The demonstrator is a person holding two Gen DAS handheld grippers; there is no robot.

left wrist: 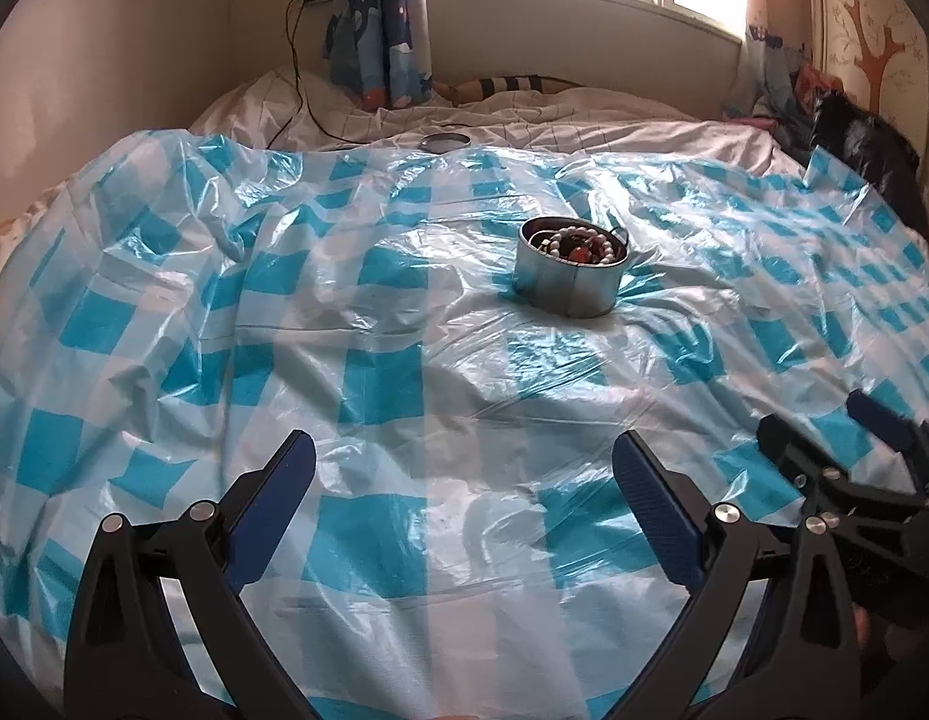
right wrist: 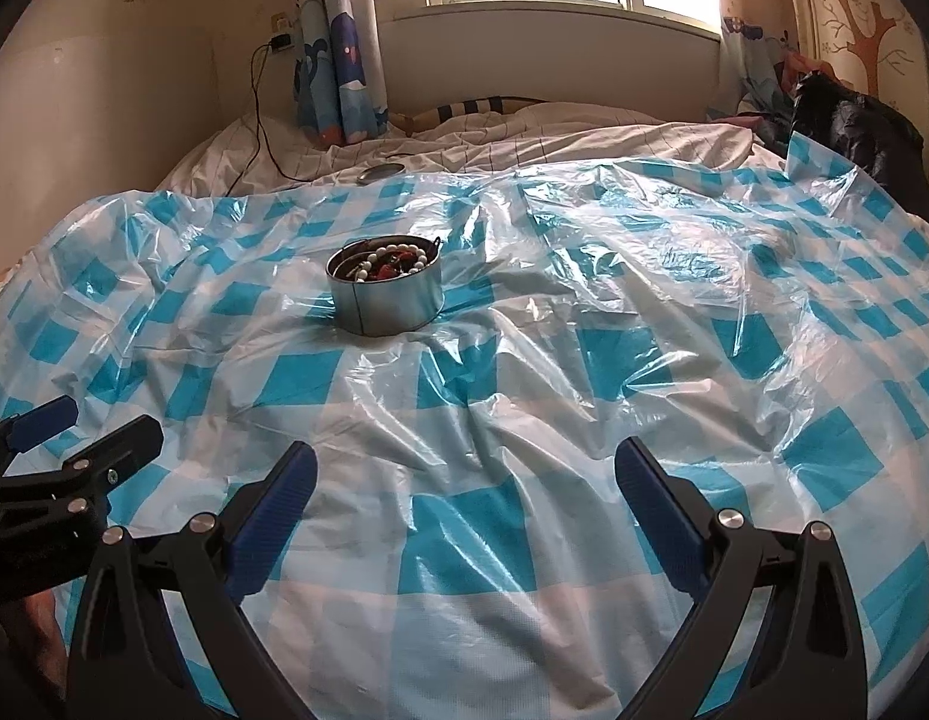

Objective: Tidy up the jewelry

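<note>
Left wrist view: we hold left claw [left wrist: 464,462] and right claw [right wrist: 465,471] wide, empty, near the bed's front edge; tin [left wrist: 571,273] of beads [left wrist: 581,243] sits mid-sheet [left wrist: 284,312], well apart, lid [left wrist: 445,141] at the far edge.

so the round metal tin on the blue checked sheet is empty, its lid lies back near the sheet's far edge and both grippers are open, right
Not quite: the tin is not empty. The right wrist view shows white beads and red pieces inside it. The rest holds: the lid lies by the far edge of the sheet, and the left gripper and right gripper are open.
</note>
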